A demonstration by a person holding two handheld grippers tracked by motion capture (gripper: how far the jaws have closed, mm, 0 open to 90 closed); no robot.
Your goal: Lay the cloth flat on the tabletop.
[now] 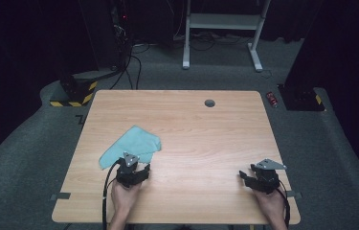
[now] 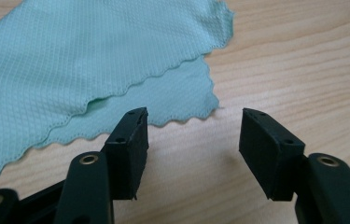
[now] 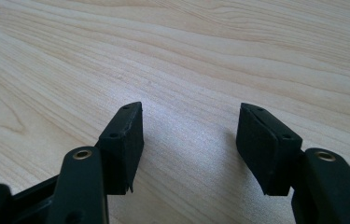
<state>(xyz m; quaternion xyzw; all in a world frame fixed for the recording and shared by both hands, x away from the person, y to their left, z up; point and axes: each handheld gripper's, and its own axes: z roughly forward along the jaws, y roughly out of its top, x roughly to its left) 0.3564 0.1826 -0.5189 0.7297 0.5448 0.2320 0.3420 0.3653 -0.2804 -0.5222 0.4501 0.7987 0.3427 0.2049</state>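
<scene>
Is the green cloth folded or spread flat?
Folded. On the cloth, the left gripper view shows a top layer with a wavy edge lying over a lower layer.

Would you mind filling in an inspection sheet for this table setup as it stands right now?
Surface: light wooden table with a round grey grommet near the far edge.
Job's things: one teal cloth, folded over itself in two layers, lying flat on the near left part.
Clutter: nothing seen on the table.
Grippers: left gripper open, just short of the cloth's scalloped edge, nothing between the jaws; right gripper open over bare wood at the near right.
Cables: a black cable trails from the left gripper over the near edge; more cables on the floor beyond the table.
Surroundings: grey carpet, white desk frame, yellow-black striped base, dark backdrop.
</scene>
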